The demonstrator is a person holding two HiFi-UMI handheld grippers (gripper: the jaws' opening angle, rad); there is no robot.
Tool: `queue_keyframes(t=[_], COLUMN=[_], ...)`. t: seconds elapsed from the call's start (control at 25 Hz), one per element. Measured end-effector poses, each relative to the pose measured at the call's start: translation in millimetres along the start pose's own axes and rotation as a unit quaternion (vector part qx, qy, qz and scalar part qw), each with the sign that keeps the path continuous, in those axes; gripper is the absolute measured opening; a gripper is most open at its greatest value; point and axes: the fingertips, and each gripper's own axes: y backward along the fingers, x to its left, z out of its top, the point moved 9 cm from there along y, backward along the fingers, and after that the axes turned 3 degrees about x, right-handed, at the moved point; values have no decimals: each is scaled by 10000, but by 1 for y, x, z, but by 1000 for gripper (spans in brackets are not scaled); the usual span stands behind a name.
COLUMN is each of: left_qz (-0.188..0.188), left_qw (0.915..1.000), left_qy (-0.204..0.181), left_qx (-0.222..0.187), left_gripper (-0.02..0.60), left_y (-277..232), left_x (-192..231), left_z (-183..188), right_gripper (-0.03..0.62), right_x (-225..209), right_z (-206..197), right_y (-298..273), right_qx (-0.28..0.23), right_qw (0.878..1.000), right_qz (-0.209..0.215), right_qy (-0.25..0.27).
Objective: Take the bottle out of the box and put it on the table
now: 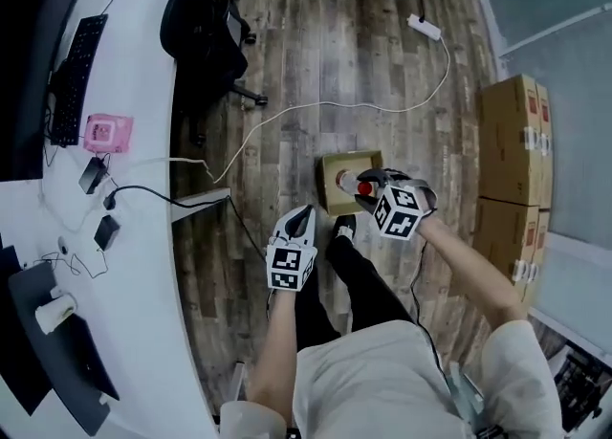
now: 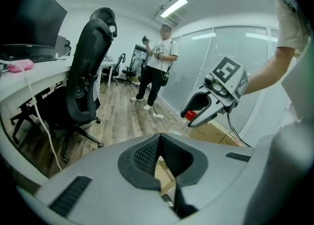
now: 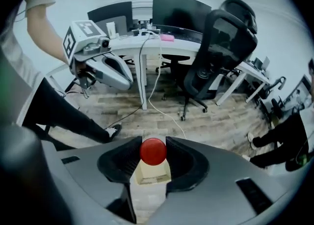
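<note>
In the head view my right gripper is shut on a bottle with a red cap, held in the air above the small open cardboard box on the wooden floor. From the right gripper view the red cap sits clamped between the pads, and the box lies straight below it; the bottle's body is barely visible. My left gripper hangs to the left of the box, shut and empty. The left gripper view looks across at the right gripper with the cap.
A long white desk runs along the left with a keyboard, a pink item and cables. A black office chair stands beside it. Large cardboard boxes are stacked at right. Another person stands farther back.
</note>
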Motion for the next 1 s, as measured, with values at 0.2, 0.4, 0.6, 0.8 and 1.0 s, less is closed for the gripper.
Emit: queue_keyframes(t=[0.2,0.4,0.6,0.8,1.0], left_qz=[60,90,240,437,738], left_qw=[9995,9987,9969,9954,9922], left_qy=[-57,-272,-511,-636,-707], left_qx=[-300,-412,-552,-576,-714], left_gripper=[14,14,14,14,14], left_y=[35,85,136,183,234], left_x=[2,-1,13,34,51], left_z=[50,83,109,114,112], right_gripper=[179,179,179,179,179], right_x=[-6,5,14,32,52], right_z=[55,105,165,231,286], right_y=[45,91,120,133,150], right_qx=[120,177,237,150,423], right_qw=[9979,9923,9844,9727,9635], right_qz=[195,648,746,862,768], right_qy=[609,1037,1578,2151,2530])
